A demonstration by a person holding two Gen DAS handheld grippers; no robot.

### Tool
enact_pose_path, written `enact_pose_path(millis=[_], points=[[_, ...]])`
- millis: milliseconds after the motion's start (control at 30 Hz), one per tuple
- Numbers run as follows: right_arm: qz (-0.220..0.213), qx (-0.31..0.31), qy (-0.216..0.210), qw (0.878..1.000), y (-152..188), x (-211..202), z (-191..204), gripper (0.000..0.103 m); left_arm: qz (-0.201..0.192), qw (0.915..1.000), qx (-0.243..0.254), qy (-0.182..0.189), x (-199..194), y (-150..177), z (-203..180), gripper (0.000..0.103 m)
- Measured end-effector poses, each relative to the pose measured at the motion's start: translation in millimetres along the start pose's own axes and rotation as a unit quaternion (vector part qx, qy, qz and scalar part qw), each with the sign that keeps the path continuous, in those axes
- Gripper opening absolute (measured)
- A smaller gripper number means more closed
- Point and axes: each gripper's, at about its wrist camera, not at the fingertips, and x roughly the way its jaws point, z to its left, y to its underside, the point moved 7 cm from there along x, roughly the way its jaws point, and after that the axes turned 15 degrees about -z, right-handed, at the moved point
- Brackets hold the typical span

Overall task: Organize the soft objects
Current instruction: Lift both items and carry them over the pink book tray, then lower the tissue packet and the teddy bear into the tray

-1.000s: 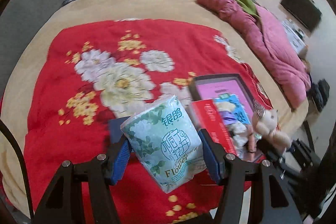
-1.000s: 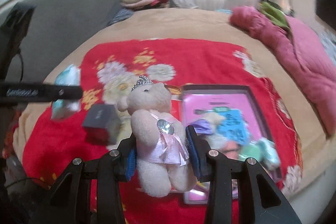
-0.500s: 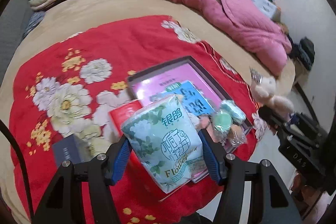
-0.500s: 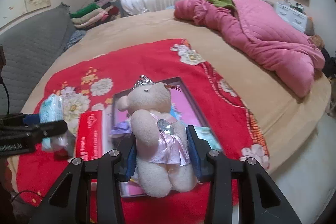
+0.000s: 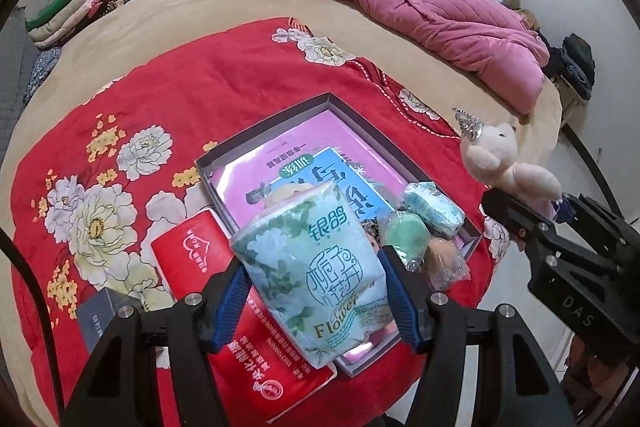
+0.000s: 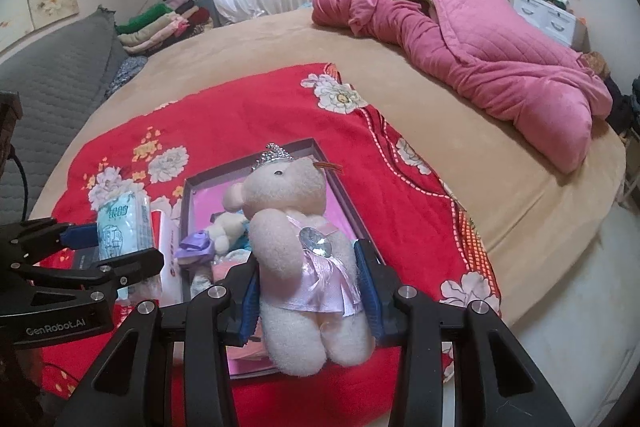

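The left tongs squeeze a soft pack of tissues in pale green plastic wrap with flowers printed on it. The blue pads press into both sides of the pack, and it bulges a little between them. The pack hangs in the air above the near end of a flat grey cardboard box.

The right tongs hug a fluffy cream teddy bear around its tummy. The bear sits upright, wears a shiny pink satin dress and a small silver crown, and has a round sparkly gem on its chest. It also hangs over the box, a bit to the right of the tissue pack.

The box is shallow with thin straight walls and a smooth pink bottom. Inside lie a blue paper card, a small crinkly green packet, a round green ball in clear wrap, and a purple cloth flower. Just beside the box on the left lies a flat shiny red pack, and near that a small dark box.

Everything rests on a red fuzzy blanket with big white flowers, spread on a round tan bed. A puffy quilted pink cover lies well apart at the far side.
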Motion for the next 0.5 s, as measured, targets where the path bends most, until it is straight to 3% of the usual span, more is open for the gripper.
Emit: enact_pose_path(millis=[500], points=[[0.047, 0.022, 0.008, 0.999, 21.7, 48.7, -2.7, 0.044, 0.044, 0.9989, -0.008, 0.011, 41.7, 19.7, 5.5, 0.063]])
